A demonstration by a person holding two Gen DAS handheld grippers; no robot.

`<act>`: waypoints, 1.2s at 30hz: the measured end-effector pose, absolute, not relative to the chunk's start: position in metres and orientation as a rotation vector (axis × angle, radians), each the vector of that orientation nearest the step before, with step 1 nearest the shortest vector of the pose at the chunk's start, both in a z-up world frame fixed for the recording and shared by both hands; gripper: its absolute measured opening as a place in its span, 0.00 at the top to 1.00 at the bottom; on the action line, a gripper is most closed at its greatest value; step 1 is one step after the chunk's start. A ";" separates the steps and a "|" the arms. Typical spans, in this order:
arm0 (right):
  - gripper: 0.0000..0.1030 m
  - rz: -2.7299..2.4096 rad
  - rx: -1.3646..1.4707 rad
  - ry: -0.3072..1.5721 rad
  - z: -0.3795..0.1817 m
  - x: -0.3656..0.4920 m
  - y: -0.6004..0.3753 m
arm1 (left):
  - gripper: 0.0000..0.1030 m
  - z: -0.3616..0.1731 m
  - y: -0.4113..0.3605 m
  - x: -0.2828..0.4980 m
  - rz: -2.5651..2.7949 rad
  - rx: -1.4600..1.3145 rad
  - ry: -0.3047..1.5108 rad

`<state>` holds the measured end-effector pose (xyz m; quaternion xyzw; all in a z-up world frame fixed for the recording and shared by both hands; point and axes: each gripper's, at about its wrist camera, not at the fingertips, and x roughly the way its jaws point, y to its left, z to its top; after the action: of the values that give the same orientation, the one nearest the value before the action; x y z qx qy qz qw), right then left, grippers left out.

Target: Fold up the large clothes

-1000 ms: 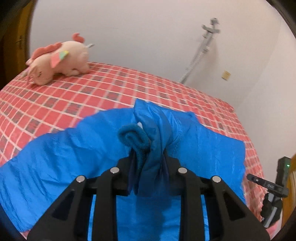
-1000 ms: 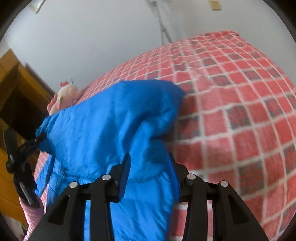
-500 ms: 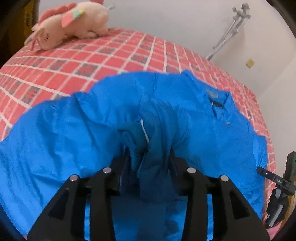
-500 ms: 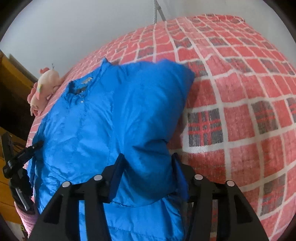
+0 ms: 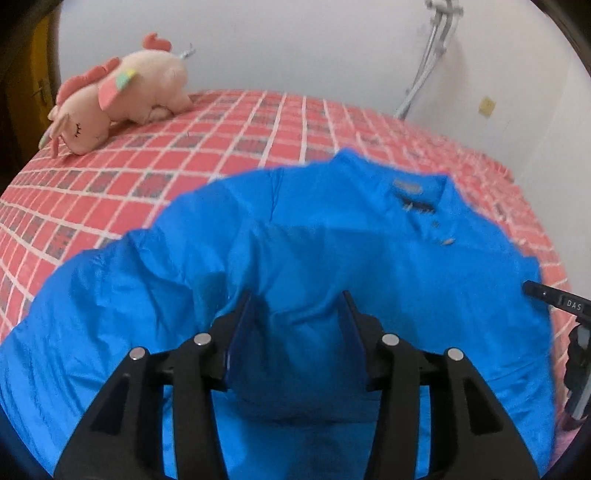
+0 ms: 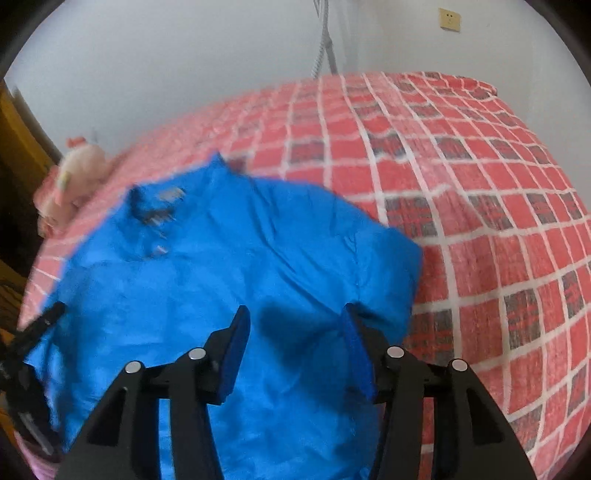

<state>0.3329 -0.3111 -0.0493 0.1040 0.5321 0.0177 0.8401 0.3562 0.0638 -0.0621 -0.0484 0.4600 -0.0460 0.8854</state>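
A large blue shirt (image 5: 332,251) lies on a bed with a red checked cover (image 5: 184,162), its collar and buttons toward the far side. It also shows in the right wrist view (image 6: 229,280). My left gripper (image 5: 297,306) is open, its jaws apart just above the shirt's near cloth, holding nothing. My right gripper (image 6: 293,325) is open over the shirt near its right edge. The right gripper shows at the right rim of the left wrist view (image 5: 561,306); the left gripper shows at the left rim of the right wrist view (image 6: 33,332).
A pink plush toy (image 5: 122,99) lies at the far left of the bed, also in the right wrist view (image 6: 74,173). White walls stand behind, with a grey hose (image 5: 428,62) and a wall socket (image 6: 449,19). Bare bedcover (image 6: 498,221) lies to the right of the shirt.
Both grippers have opened and let go of the blue cloth they held. The shirt has dropped and now lies spread on the bed.
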 end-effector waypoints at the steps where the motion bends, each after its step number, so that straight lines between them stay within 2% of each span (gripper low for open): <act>1: 0.50 0.038 0.219 1.123 -0.053 0.333 -0.311 | 0.56 -0.065 0.065 0.357 -0.103 -0.104 0.964; 6: 0.50 0.045 0.211 1.074 -0.038 0.321 -0.311 | 0.56 -0.056 0.071 0.348 -0.104 -0.171 0.946; 11: 0.50 0.086 0.180 1.021 -0.007 0.294 -0.299 | 0.51 -0.031 0.056 0.329 -0.116 -0.116 0.875; 17: 0.51 0.117 0.182 1.139 -0.043 0.296 -0.284 | 0.52 -0.070 0.045 0.343 -0.139 -0.072 0.991; 25: 0.51 0.062 0.115 1.088 -0.052 0.291 -0.271 | 0.52 -0.078 0.042 0.341 -0.130 -0.029 0.974; 29: 0.50 0.094 0.157 1.070 -0.040 0.287 -0.276 | 0.52 -0.068 0.045 0.335 -0.129 -0.072 0.989; 36: 0.37 0.186 0.190 0.979 0.016 0.265 -0.278 | 0.34 -0.020 0.109 0.282 -0.017 -0.127 0.893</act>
<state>0.2648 -0.2779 0.0165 0.0911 0.4688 0.0891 0.8741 0.2823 0.1093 -0.0197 -0.0613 0.4317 -0.0084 0.8999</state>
